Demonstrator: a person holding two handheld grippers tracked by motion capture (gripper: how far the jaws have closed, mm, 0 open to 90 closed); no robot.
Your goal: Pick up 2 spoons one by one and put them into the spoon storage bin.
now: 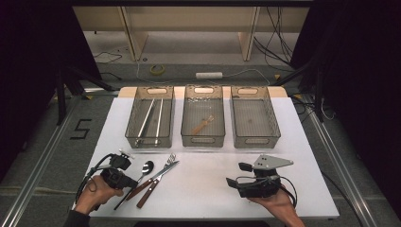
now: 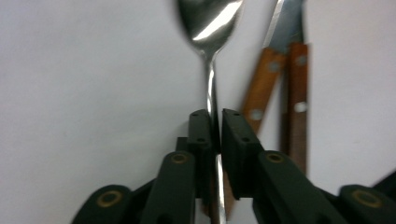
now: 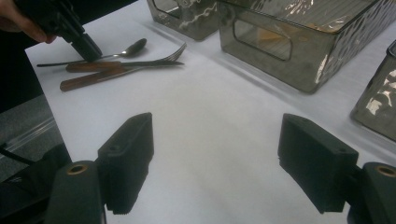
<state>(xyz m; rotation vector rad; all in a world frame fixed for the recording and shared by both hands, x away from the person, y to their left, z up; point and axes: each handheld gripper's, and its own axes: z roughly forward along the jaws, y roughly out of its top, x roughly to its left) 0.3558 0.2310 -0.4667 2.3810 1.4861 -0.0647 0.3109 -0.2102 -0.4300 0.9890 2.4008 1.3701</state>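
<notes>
The left hand-held gripper [image 2: 214, 122] has its jaws closed narrow on the spoon [image 2: 211, 56] handle, which lies on the white surface [image 1: 208, 184]. Just right of it lie a fork [image 1: 158, 174] and a knife [image 1: 153, 182]. The right hand-held gripper [image 3: 215, 154] stands wide, holding nothing.

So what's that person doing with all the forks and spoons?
A person is sorting cutlery on a white table using a gripper in each hand. The left gripper has its fingers closed on the handle of the spoon, which lies beside a wooden-handled fork and knife. The right gripper waits open over bare table. Three clear bins stand at the back: the left bin holds long metal pieces, the middle bin something wooden, the right bin looks empty.
</notes>
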